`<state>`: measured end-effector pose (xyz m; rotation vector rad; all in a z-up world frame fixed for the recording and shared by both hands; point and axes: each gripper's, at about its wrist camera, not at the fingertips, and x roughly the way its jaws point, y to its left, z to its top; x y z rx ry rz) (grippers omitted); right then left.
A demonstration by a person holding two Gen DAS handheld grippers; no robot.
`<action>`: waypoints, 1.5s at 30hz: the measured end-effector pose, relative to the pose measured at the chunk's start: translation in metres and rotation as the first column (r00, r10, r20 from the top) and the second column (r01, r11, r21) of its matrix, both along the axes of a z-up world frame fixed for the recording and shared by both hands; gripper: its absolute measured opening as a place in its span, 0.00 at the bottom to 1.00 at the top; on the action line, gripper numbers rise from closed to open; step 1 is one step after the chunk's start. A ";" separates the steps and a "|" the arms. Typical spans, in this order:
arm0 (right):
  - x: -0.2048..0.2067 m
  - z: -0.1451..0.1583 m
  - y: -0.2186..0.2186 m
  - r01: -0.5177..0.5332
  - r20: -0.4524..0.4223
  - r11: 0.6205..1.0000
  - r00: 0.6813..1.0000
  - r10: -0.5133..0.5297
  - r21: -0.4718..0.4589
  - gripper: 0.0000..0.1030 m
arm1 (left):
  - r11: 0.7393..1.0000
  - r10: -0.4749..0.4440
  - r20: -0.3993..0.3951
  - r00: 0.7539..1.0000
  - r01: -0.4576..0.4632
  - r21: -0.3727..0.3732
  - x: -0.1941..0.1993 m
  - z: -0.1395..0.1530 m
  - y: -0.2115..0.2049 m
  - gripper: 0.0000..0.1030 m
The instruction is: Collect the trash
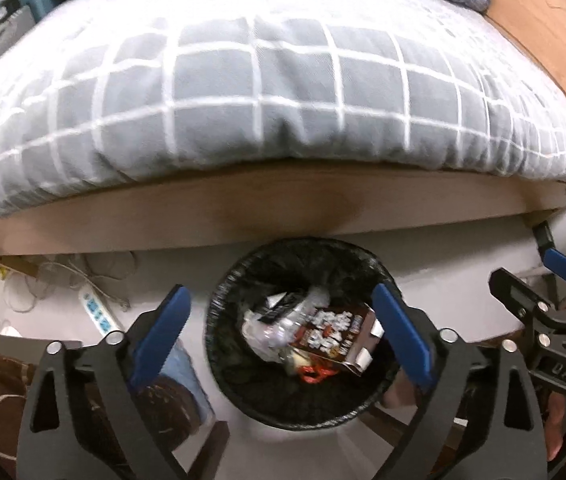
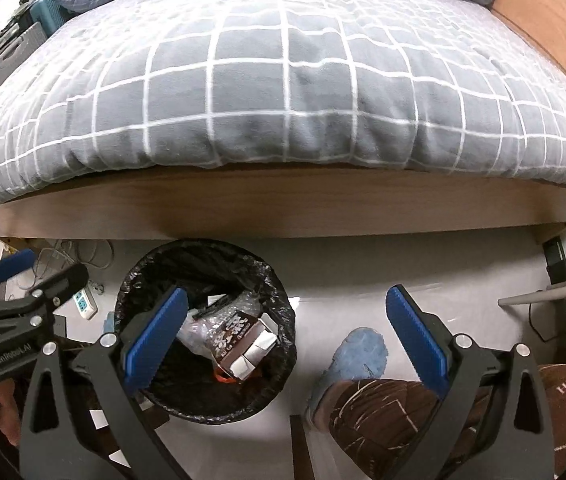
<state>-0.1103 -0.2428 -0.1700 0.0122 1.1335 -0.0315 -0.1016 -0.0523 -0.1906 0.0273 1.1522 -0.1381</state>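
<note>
- Left gripper [image 1: 283, 336]: jaws spread wide, nothing between the pads. It hangs directly above the bin [image 1: 303, 336], so the opening sits framed between its fingers; judged, this is the stance for a drop into the bin.
- Right gripper [image 2: 287, 336]: jaws also spread wide and empty. It hangs to the right of the bin, over bare floor [image 2: 343, 272] and a blue slipper [image 2: 359, 356].
- Bin: round, lined with a black bag, standing on the floor just in front of the bed frame [image 2: 283, 208]. That spot keeps it within reach of both grippers.
- Trash in the bin: a brown printed carton [image 1: 335, 336] lies tilted on top, its flaps open. Crumpled clear plastic [image 1: 267, 328] sits beside it, and something orange-red [image 1: 315, 374] shows beneath; what it is cannot be told.
- Task status, judged: with both grippers empty and the carton inside, one item seems delivered. No loose trash shows on the floor or on the checked quilt [image 2: 283, 92].
- Hazard: a power strip [image 1: 99, 314] and tangled cords [image 1: 83, 276] lie left of the bin, under the bed edge. Keep the left gripper clear of them.
- The wearer's brown-clad leg [image 2: 403, 412] stands close to the bin.
</note>
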 end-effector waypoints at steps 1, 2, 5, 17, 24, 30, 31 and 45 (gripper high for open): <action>-0.001 0.006 0.004 -0.009 0.015 1.000 1.000 0.009 -0.001 0.93 | 1.000 0.005 0.012 1.000 -0.005 0.001 0.000 0.005 0.002 0.93; -0.002 0.011 0.006 -0.014 0.027 1.000 1.000 0.014 -0.004 0.93 | 1.000 0.010 0.025 1.000 -0.010 0.000 -0.001 0.011 0.006 0.94; -0.003 0.033 0.011 -0.014 0.072 1.000 0.997 0.015 -0.017 0.93 | 0.999 0.037 0.075 0.996 -0.037 -0.001 -0.006 0.034 0.015 0.94; -0.038 0.144 0.022 -0.014 0.266 0.999 0.964 0.024 -0.040 0.93 | 0.997 0.070 0.235 0.969 -0.070 -0.008 -0.041 0.137 0.029 0.94; -0.062 0.172 0.024 -0.011 0.306 0.999 0.952 0.021 -0.034 0.93 | 0.998 0.064 0.273 0.960 -0.062 -0.017 -0.066 0.172 0.030 0.94; -0.067 0.181 0.026 -0.016 0.322 1.000 0.946 0.023 -0.024 0.93 | 0.999 0.050 0.289 0.956 -0.048 -0.015 -0.075 0.180 0.029 0.94; -0.066 0.182 0.026 -0.015 0.323 1.000 0.946 0.022 -0.024 0.93 | 0.999 0.049 0.290 0.956 -0.046 -0.016 -0.076 0.180 0.028 0.94; -0.067 0.183 0.026 -0.012 0.320 1.000 0.947 0.018 -0.021 0.93 | 0.999 0.045 0.286 0.957 -0.040 -0.022 -0.078 0.180 0.023 0.94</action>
